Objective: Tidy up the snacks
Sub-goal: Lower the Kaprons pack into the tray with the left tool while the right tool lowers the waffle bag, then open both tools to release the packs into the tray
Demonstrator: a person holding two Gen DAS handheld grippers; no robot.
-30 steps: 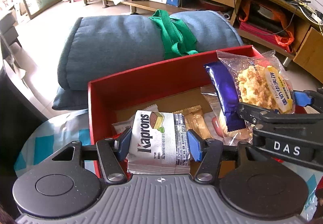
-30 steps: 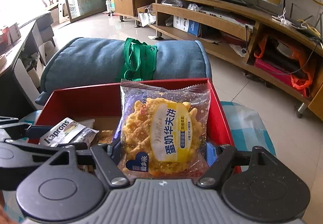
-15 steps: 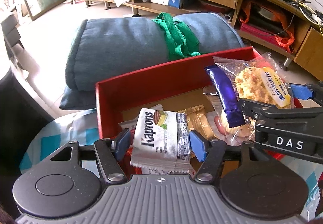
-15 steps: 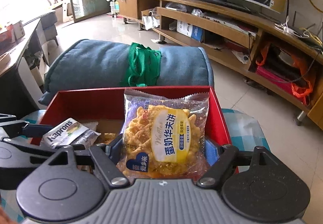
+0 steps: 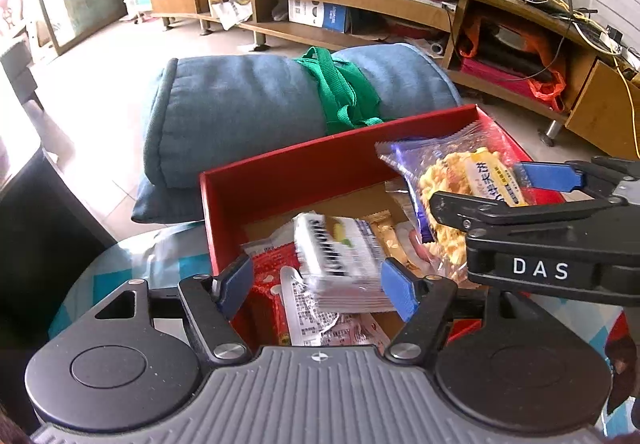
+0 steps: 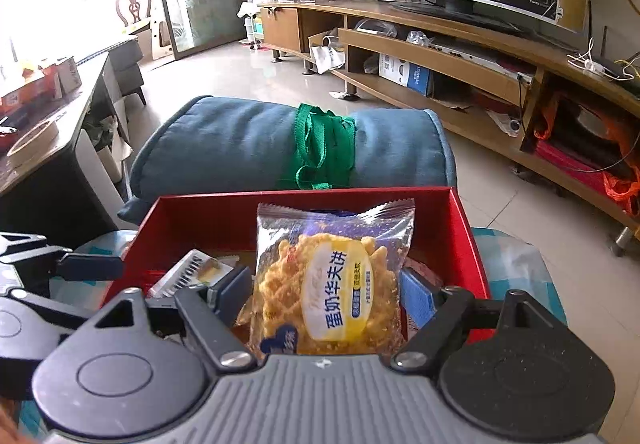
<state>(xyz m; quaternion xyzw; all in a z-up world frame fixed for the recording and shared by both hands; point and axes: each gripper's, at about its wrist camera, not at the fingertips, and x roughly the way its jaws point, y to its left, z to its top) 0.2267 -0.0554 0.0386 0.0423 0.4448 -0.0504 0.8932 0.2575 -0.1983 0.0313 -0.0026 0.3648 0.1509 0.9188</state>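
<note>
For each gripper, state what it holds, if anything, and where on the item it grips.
The left gripper is open; the white wafer packet lies loose between its fingers. The right gripper clamps the yellow waffle packet by its side edges.

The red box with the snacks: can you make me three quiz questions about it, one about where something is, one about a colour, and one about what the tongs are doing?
1. Where is the red box?
A. In front of the rolled blue cushion
B. On the TV shelf
C. On the floor tiles

2. What colour is the strap round the cushion?
A. Yellow
B. Green
C. White

3. What are the right tongs doing?
A. Hanging open with nothing in them
B. Gripping the box wall
C. Gripping the waffle cookie bag

Answers: 1 A, the cushion lies just beyond the box's far wall. 2 B, the strap is bright green. 3 C, the blue pads press both sides of the bag.
</note>
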